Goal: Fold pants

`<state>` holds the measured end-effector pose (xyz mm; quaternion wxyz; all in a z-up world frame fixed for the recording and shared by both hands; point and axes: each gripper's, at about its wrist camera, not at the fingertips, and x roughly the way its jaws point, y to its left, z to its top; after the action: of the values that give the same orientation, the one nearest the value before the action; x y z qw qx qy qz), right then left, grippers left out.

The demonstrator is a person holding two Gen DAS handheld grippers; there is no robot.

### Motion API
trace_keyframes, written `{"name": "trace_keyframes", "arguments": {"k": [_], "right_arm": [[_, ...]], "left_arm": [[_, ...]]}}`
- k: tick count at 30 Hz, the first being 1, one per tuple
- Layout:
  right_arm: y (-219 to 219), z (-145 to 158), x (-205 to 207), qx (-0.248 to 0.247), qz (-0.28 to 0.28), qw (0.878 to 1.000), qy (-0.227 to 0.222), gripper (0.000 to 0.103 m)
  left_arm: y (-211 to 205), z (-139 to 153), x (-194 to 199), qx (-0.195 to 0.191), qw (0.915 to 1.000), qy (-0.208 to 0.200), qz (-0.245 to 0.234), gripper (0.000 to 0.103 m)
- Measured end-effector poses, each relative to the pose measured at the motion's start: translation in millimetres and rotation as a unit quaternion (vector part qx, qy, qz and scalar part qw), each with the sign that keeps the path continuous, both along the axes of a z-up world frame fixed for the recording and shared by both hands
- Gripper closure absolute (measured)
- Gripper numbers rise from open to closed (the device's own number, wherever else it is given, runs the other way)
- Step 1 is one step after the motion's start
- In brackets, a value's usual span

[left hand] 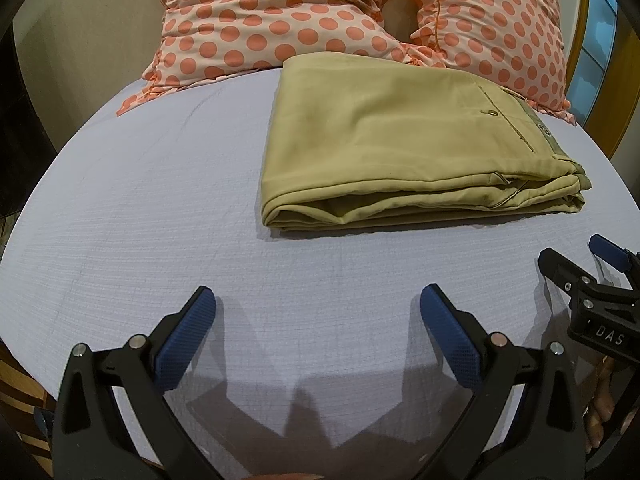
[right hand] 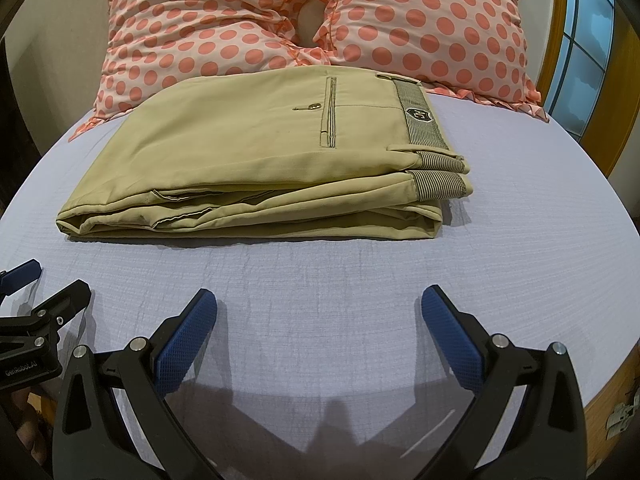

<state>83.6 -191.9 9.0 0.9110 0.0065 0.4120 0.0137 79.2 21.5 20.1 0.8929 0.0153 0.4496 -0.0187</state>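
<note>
The khaki pants [left hand: 392,140] lie folded into a flat stack on the light blue sheet [left hand: 160,200], waistband to the right. In the right wrist view the pants [right hand: 260,152] show a buttoned back pocket and a striped waistband. My left gripper [left hand: 318,300] is open and empty, held over the sheet in front of the pants. My right gripper [right hand: 319,300] is open and empty, also in front of the pants and apart from them. The right gripper shows at the right edge of the left wrist view [left hand: 576,256]; the left gripper shows at the left edge of the right wrist view [right hand: 48,280].
Two pink polka-dot pillows [right hand: 192,28] [right hand: 436,20] stand behind the pants at the head of the bed. A wooden frame with blue glass [right hand: 580,64] is at the far right. The bed's wooden edge [right hand: 612,400] shows at lower right.
</note>
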Motion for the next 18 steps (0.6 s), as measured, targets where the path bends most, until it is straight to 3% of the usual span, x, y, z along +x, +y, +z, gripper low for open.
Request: {"name": "trace_keyframes", "arguments": {"k": [18], "right_arm": [[-0.3, 0.1, 0.5, 0.000, 0.001, 1.000, 0.000, 0.001]], "left_arm": [[0.2, 0.0, 0.8, 0.000, 1.0000, 0.005, 0.001, 0.002]]}}
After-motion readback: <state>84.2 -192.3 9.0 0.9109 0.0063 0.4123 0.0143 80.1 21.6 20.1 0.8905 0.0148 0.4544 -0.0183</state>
